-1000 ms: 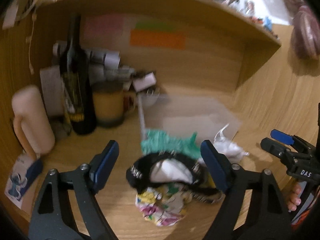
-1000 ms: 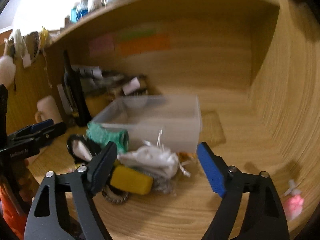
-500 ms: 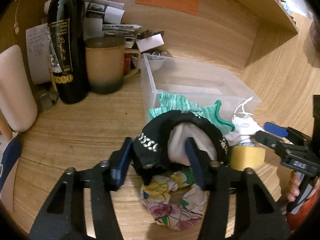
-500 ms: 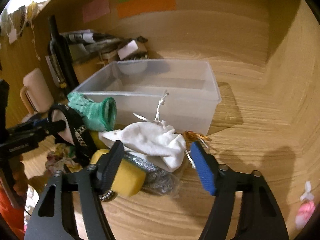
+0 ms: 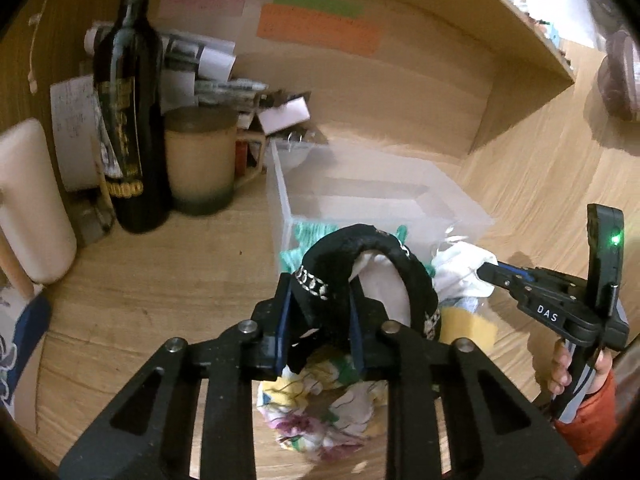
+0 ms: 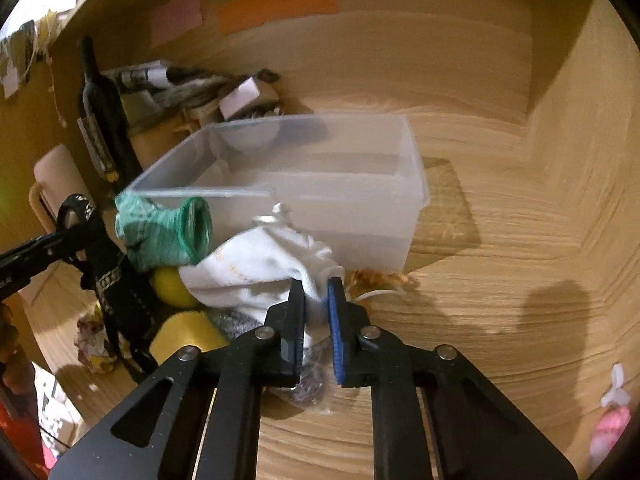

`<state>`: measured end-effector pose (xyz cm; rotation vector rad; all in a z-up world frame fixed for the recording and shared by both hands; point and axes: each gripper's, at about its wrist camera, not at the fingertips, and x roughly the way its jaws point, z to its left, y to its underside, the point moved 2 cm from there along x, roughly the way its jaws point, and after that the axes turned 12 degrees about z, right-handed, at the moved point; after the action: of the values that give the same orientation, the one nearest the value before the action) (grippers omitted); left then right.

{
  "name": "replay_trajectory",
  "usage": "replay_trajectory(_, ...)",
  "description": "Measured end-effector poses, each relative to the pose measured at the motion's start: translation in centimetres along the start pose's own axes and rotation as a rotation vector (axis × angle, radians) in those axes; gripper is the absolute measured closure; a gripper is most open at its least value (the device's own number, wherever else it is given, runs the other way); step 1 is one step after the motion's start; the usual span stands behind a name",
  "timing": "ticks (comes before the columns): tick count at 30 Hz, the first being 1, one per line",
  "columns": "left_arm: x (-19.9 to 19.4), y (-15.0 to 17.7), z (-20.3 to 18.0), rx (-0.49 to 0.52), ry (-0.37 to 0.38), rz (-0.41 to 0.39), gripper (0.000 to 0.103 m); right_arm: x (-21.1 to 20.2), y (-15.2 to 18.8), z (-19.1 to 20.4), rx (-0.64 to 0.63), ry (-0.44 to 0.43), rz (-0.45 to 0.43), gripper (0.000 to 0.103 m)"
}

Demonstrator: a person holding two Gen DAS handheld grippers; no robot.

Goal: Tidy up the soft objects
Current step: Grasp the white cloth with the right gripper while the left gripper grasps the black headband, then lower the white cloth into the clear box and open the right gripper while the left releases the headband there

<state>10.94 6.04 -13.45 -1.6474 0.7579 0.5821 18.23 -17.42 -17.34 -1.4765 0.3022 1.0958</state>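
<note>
Left gripper (image 5: 318, 326) fingers pinch the black cap (image 5: 356, 272), raised above the floral cloth (image 5: 320, 412) at 6 o'clock. Right gripper (image 6: 316, 316) fingers pinch the white pouch (image 6: 264, 264), just before the clear bin (image 6: 320, 200) at 12 o'clock; green sock (image 6: 164, 232) at 10 o'clock.

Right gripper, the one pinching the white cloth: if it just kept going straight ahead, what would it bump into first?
Most likely the clear plastic bin. The right gripper is shut on the white drawstring pouch, and the bin's near wall stands just behind the pouch. Depth is hard to judge through the fisheye lens.
</note>
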Motion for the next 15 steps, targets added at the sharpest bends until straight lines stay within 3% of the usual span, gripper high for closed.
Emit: replay_trajectory(15, -3.7, -4.3, -2.0, 0.019, 0.011, -0.159, 0.079, -5.4, -1.8, 0.4, 0.008, 0.05, -0.222, 0.094)
